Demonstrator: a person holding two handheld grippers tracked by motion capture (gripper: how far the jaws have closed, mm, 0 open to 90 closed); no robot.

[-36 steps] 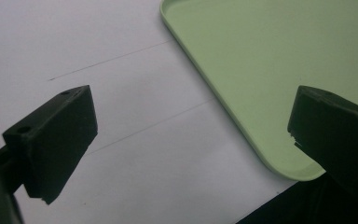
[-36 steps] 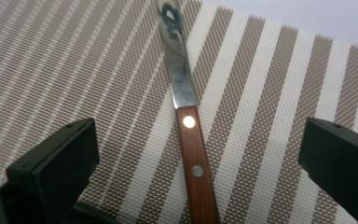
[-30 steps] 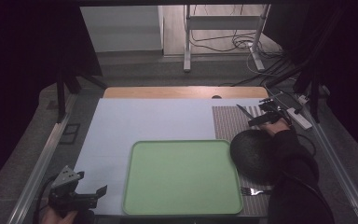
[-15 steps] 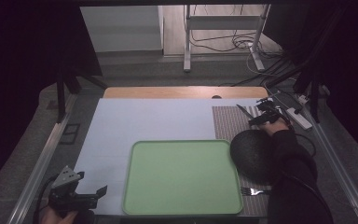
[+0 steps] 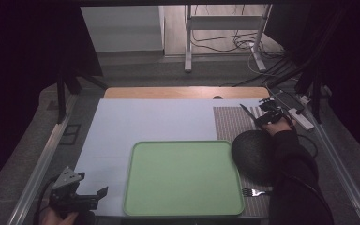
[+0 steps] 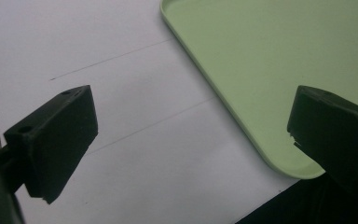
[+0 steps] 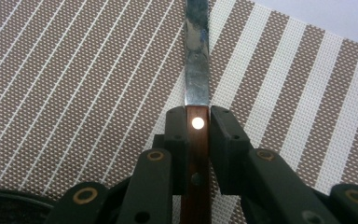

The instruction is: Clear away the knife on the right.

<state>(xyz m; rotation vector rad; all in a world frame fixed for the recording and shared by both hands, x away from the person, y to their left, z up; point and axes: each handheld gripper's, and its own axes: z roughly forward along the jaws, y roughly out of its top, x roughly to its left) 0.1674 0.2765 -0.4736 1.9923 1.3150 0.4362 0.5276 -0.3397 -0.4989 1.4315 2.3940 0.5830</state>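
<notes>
On the worktop (image 5: 122,126) lies a green tray (image 5: 183,178), a striped mat (image 5: 229,124) at its far right. Over that mat the right claw (image 7: 197,122), just closed, pinches a knife (image 7: 196,70) by its brown handle. Near the tray's corner, the left claw (image 6: 191,135) hangs spread, holding nothing.

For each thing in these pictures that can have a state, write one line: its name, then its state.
Right gripper: shut on the knife's handle, jaws just closed.
Knife: gripped, blade over the striped mat.
Left gripper: open, holding nothing.
Green tray: empty, flat.
Fork: lying on the mat, untouched.
</notes>
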